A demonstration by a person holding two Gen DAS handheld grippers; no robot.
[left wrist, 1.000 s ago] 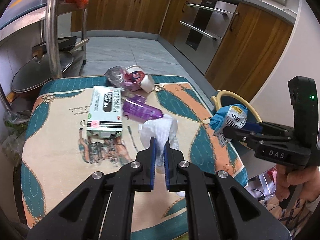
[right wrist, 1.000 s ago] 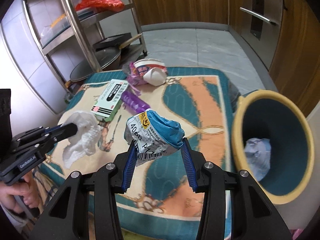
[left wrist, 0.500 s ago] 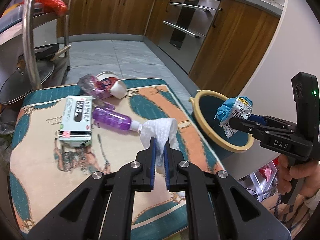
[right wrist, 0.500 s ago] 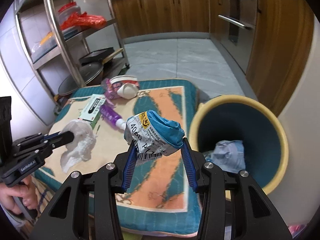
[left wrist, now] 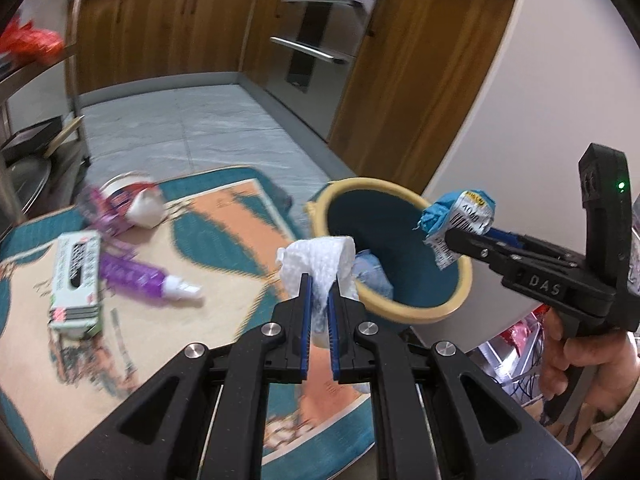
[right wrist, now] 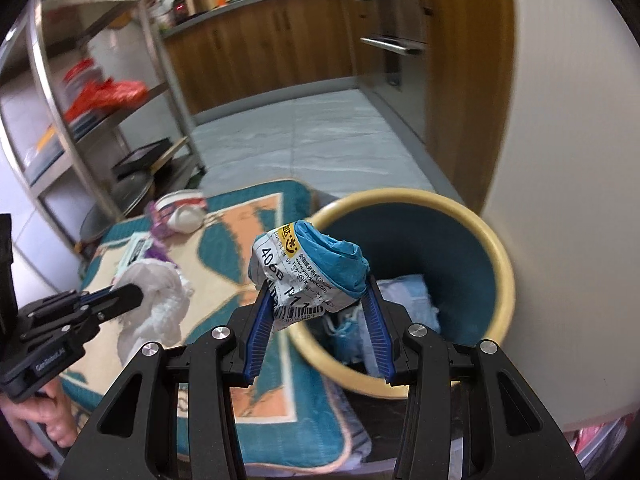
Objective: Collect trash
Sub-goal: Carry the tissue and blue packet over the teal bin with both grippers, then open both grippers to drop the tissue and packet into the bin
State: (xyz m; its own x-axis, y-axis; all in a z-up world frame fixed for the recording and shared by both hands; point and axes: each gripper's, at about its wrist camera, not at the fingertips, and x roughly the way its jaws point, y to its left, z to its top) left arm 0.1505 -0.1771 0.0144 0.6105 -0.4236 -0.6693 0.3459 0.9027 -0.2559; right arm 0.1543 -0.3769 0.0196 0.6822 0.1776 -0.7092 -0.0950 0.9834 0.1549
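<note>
My left gripper (left wrist: 319, 286) is shut on a crumpled white tissue (left wrist: 316, 262), held at the near rim of the yellow-rimmed blue bin (left wrist: 420, 312). My right gripper (right wrist: 316, 300) is shut on a crumpled blue parcel bag with a label (right wrist: 308, 268), held over the bin's left rim (right wrist: 496, 252). In the left wrist view the bag (left wrist: 460, 216) hangs above the bin's right side. The bin holds pale blue and white trash (right wrist: 404, 300). The tissue also shows in the right wrist view (right wrist: 156, 300).
On the patterned cloth (left wrist: 224, 220) lie a green-white box (left wrist: 76, 280), a purple bottle (left wrist: 140, 276) and a red-white cup with purple wrapper (left wrist: 132, 204). A steel rack (right wrist: 80, 100) stands left. Wooden cabinets (left wrist: 400, 80) and a white wall lie beyond the bin.
Both grippers have swung to the right with their loads. The bin has come closer, and the tissue and the bag now hang at its rim.
</note>
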